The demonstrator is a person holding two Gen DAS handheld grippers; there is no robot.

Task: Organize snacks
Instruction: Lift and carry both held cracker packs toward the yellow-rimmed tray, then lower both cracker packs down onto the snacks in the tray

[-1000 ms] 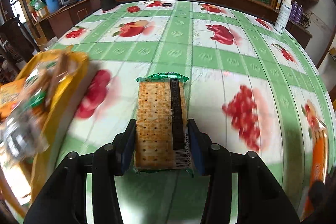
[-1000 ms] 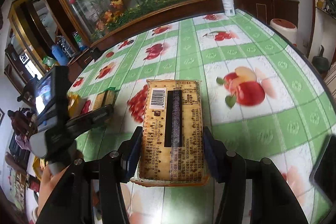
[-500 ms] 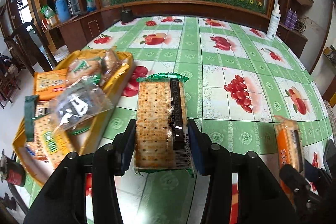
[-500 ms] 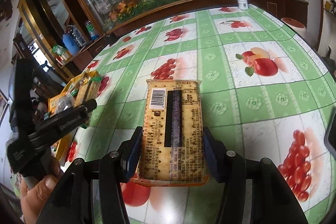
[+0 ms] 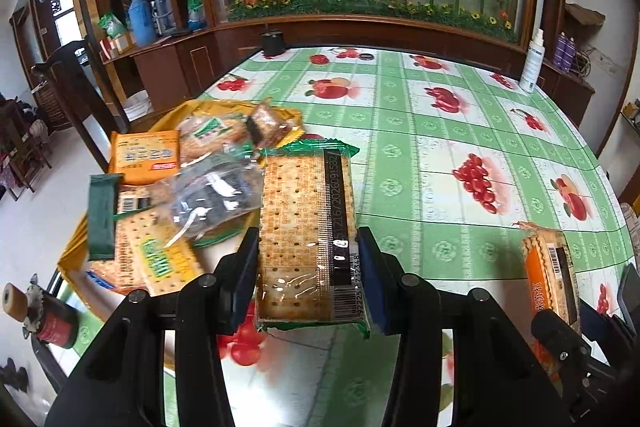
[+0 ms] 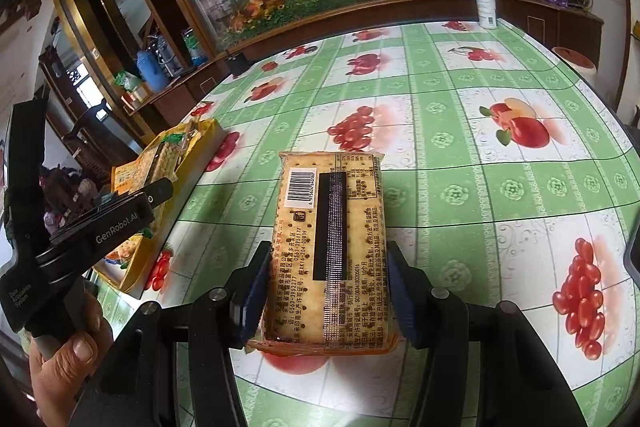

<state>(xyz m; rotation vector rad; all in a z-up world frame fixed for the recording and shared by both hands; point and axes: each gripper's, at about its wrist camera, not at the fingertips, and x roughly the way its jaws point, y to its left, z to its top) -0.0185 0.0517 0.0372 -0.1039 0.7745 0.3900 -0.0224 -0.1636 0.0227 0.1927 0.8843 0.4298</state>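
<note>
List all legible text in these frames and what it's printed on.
"GenRobot.AI": side of the left gripper body, right wrist view.
"0563-3952277": back of the orange-trimmed cracker pack held by the right gripper.
Chinese print on that pack and its barcode digits: too small.
Green-trimmed cracker pack, vertical date code and barcode digits: only partly legible.
Packets in the yellow tray: blurred.

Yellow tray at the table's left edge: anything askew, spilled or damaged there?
The yellow tray is overfilled: snack packs lie heaped at all angles, and a clear bag of dark snacks droops over its table-side rim. A dark green wrapper stands on end among them. Nothing looks torn or spilled onto the tablecloth.
</note>
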